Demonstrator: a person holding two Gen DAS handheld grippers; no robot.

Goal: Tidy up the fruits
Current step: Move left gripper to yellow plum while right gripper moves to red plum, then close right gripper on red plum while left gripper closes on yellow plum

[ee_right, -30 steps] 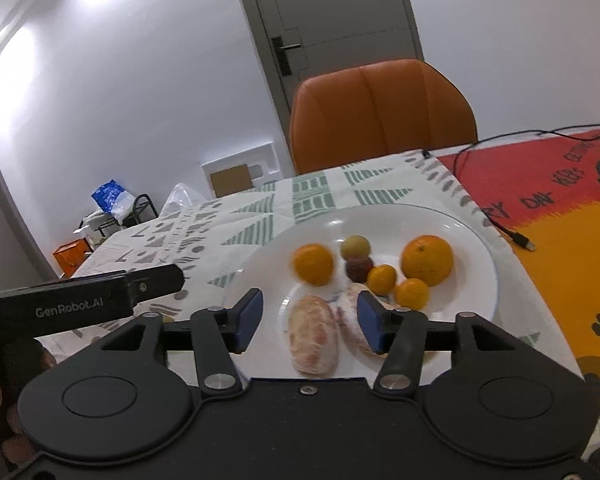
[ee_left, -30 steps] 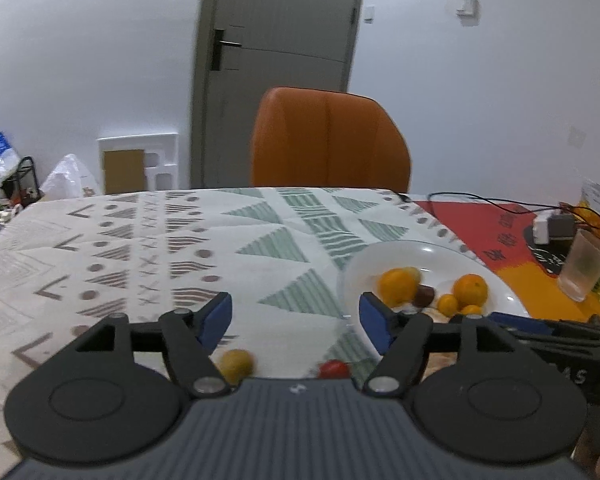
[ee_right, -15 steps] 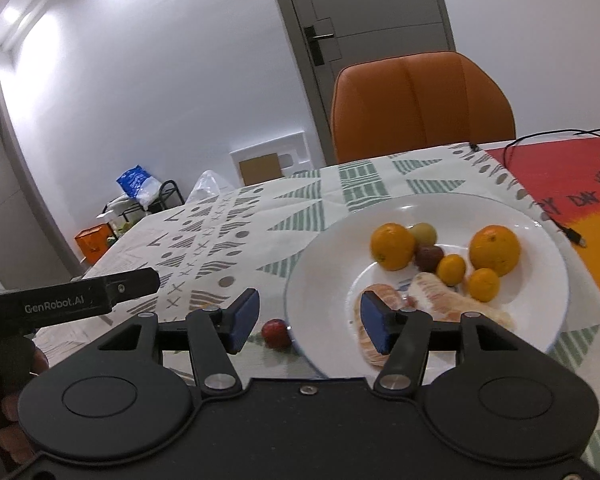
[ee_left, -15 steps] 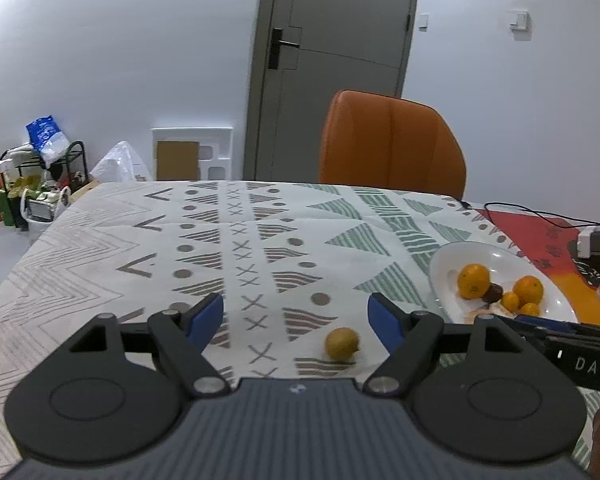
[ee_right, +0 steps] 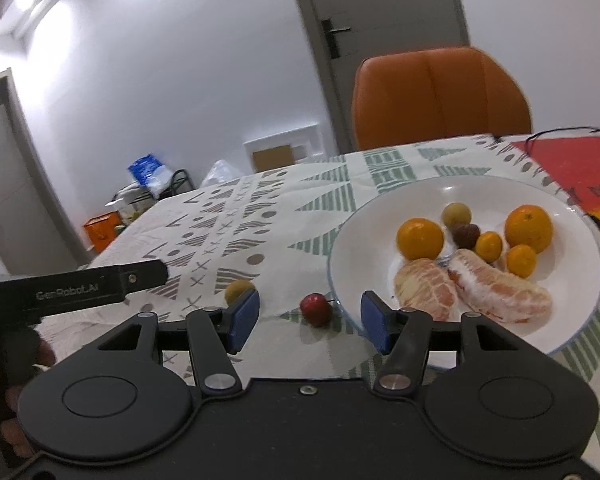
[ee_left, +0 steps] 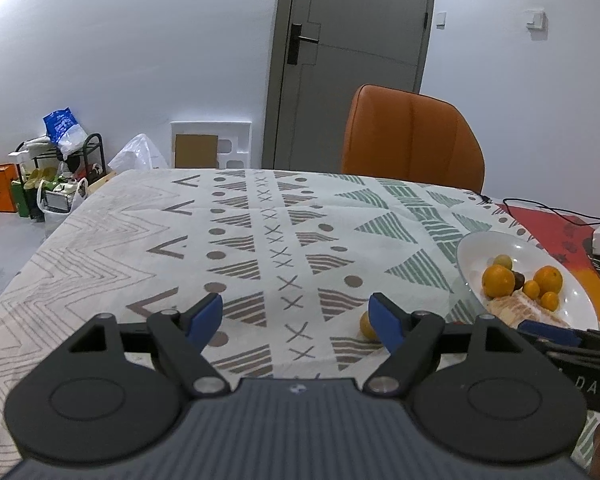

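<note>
A white plate [ee_right: 379, 220] holds oranges [ee_right: 419, 238], several smaller fruits and two peeled citrus segments [ee_right: 499, 292]. On the patterned cloth left of the plate lie a red fruit [ee_right: 315, 309] and a small yellow fruit [ee_right: 238, 289]. My right gripper [ee_right: 309, 316] is open, and the red fruit lies on the cloth just beyond its tips, not touched. My left gripper [ee_left: 296, 314] is open over bare cloth with nothing between its fingers. The yellow fruit [ee_left: 364, 325] peeks out beside its right finger, and the plate [ee_left: 483, 248] sits far right.
An orange chair [ee_left: 411, 140] stands behind the table's far edge. A red and orange mat [ee_left: 539, 224] with a black cable [ee_left: 547, 208] lies right of the plate. The table's left edge [ee_left: 40, 248] drops to a floor with bags and boxes.
Both grippers have swung left across the table, so the plate has slid right in both views. The red fruit has come between the right fingers. The left jaws stand a little wider.
</note>
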